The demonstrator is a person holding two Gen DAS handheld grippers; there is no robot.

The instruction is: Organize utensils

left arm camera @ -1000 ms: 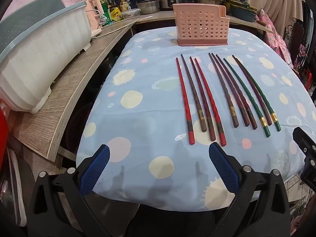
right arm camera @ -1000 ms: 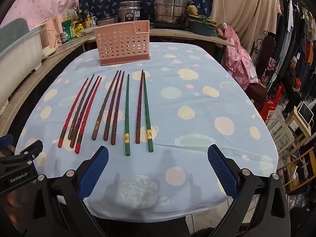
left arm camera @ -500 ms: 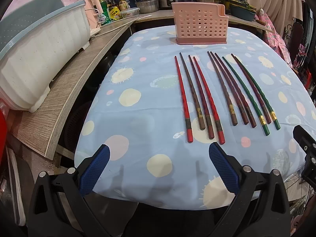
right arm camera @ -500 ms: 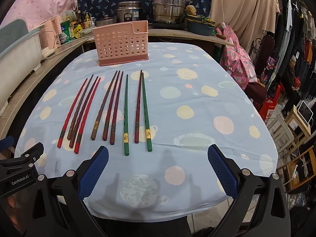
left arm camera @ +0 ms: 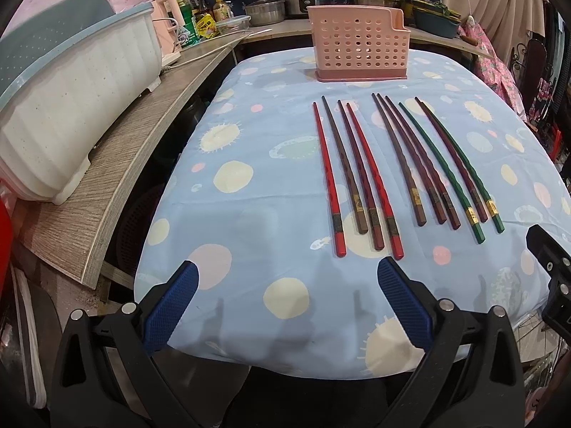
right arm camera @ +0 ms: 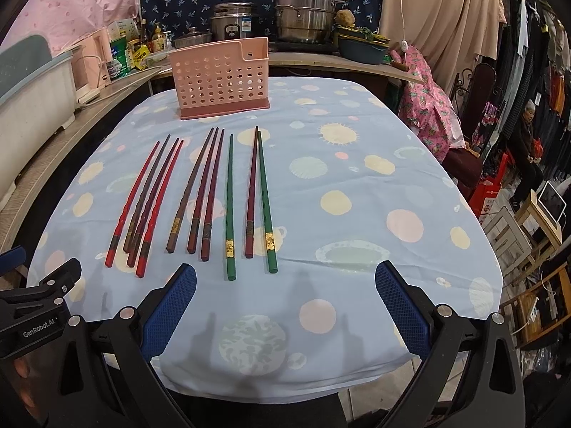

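Note:
Several chopsticks lie side by side on the dotted blue tablecloth [left arm camera: 249,235]: red ones [left arm camera: 326,178] on the left, dark brown ones [left arm camera: 414,164] in the middle, green ones [left arm camera: 440,171] on the right. They also show in the right wrist view [right arm camera: 228,207]. A pink perforated utensil holder [left arm camera: 358,48] stands upright behind them, and shows in the right wrist view [right arm camera: 221,78] too. My left gripper [left arm camera: 285,296] is open and empty near the table's front edge, before the red chopsticks. My right gripper [right arm camera: 285,299] is open and empty, before the green chopsticks.
A wooden counter [left arm camera: 117,164] runs along the table's left side with a white dish rack [left arm camera: 71,107] on it. Pots and bottles [right arm camera: 246,23] stand on the counter behind the table. A chair with pink cloth [right arm camera: 428,103] is at the right.
Both grippers have moved slightly forward toward the chopsticks. Both remain open and empty.

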